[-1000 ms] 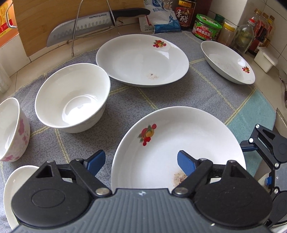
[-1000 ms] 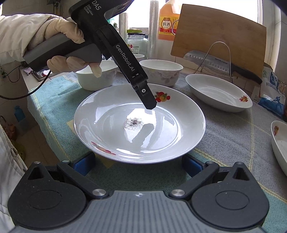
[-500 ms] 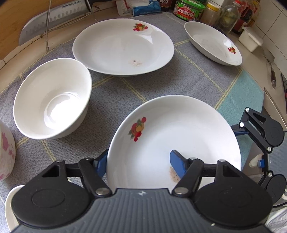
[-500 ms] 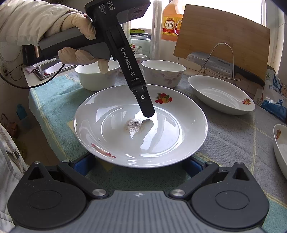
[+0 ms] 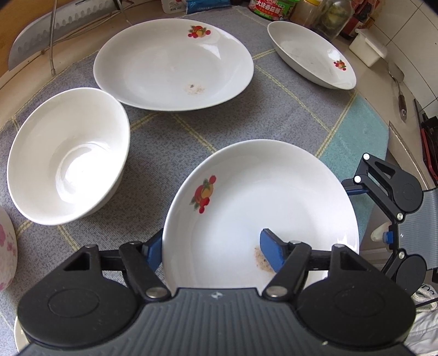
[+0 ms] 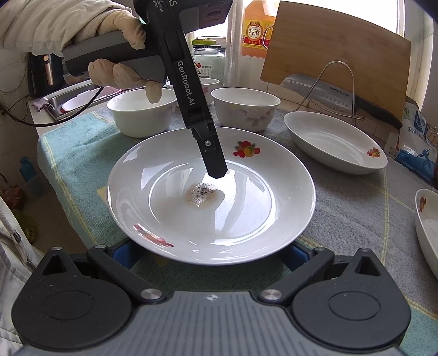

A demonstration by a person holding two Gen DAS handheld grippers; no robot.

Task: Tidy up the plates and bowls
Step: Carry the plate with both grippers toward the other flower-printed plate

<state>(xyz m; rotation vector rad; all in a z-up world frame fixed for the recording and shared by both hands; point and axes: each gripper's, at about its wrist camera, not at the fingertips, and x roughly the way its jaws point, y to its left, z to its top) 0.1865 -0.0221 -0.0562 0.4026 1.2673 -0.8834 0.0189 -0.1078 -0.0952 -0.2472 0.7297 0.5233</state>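
Observation:
A white plate with a fruit print point(image 5: 260, 191) point(image 6: 246, 219) lies on the cloth, a speckled stain at its middle. My left gripper point(image 5: 212, 250) straddles its rim: one blue pad sits outside under the rim, and the other finger point(image 6: 216, 167) rests inside by the stain. Its jaws are opening slightly with the rim between them. My right gripper point(image 6: 208, 257) point(image 5: 366, 213) stands open and wide at the plate's opposite edge, the rim overhanging its pads. A plain white bowl point(image 5: 68, 156), a second fruit plate point(image 5: 172, 63) and a deep dish point(image 5: 309, 54) lie beyond.
Two bowls point(image 6: 139, 115) point(image 6: 243, 109) stand behind the plate. A cleaver point(image 6: 336, 95) in a wire rack leans on a cutting board point(image 6: 342, 52). Jars and bottles point(image 5: 273, 11) line the back. A gloved hand point(image 6: 120, 74) holds the left gripper. A sink point(image 6: 68, 101) lies past the cloth's edge.
The left gripper's jaws have narrowed onto the plate's rim, and it now tips more steeply down into the plate. The right gripper has kept still.

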